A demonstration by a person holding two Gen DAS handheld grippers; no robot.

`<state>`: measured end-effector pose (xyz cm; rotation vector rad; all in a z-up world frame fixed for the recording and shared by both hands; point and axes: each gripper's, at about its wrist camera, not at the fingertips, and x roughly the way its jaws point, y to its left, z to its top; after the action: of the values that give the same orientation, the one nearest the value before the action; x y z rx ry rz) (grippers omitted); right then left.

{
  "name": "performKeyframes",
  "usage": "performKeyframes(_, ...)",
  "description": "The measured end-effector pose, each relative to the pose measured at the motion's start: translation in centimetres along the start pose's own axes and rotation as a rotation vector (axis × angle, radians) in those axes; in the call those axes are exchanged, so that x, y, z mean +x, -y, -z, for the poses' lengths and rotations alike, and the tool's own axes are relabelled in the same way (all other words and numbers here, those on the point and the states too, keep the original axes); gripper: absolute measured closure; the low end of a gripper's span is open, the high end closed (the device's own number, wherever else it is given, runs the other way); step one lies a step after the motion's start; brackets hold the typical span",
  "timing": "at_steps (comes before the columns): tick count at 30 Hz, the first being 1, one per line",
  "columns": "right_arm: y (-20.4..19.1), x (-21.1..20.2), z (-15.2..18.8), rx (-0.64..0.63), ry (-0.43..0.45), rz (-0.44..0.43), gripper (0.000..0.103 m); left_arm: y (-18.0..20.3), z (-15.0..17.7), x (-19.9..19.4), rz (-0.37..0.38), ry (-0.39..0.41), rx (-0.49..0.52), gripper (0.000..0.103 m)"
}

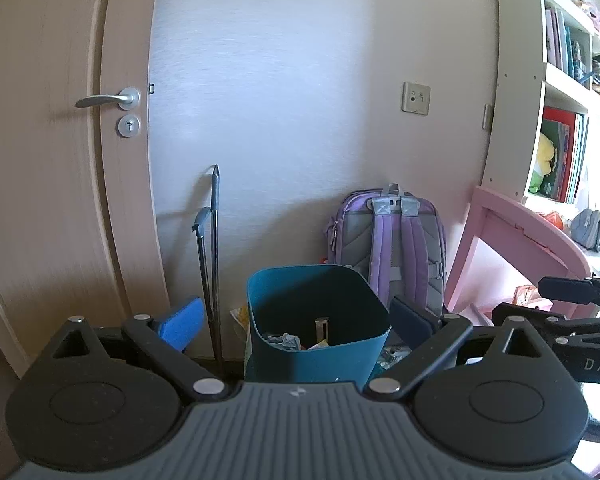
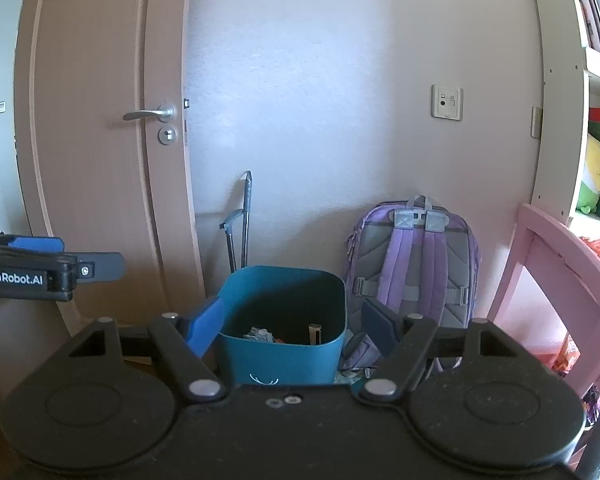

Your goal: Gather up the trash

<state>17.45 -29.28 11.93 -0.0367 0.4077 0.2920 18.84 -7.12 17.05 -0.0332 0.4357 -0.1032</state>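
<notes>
"GenRobot.AI" stands in white on the black side of the left tool (image 2: 94, 264), left of the teal trash bin (image 2: 282, 354). In the left wrist view, "DAS" shows on the right tool (image 1: 556, 300), cut off at the edge, right of that bin.

Crumpled scraps inside teal plastic bin (image 1: 318, 344) too small to identify; pink wooden chair (image 2: 556, 280) cropped by right edge.

Teal bin (image 2: 284, 336), lilac-and-grey backpack (image 2: 414, 264), pink chair (image 2: 560, 264), beige door (image 2: 100, 160).

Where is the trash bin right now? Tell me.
The teal bin stands on the floor against the wall, low and central in both wrist views, between the leaning metal poles on its left and the purple backpack on its right.
</notes>
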Motion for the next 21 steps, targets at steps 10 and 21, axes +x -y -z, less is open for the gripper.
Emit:
performKeyframes(10,-0.18,0.09,-0.12,-0.003,-0.008,-0.004,0.027,0.15,-0.11,0.06,-0.011,-0.005,0.001,0.003)
performKeyframes(21,-0.23,0.35,-0.25,-0.008,-0.019,-0.004,0.027,0.52,-0.11,0.22,-0.018,-0.024,0.009,0.003)
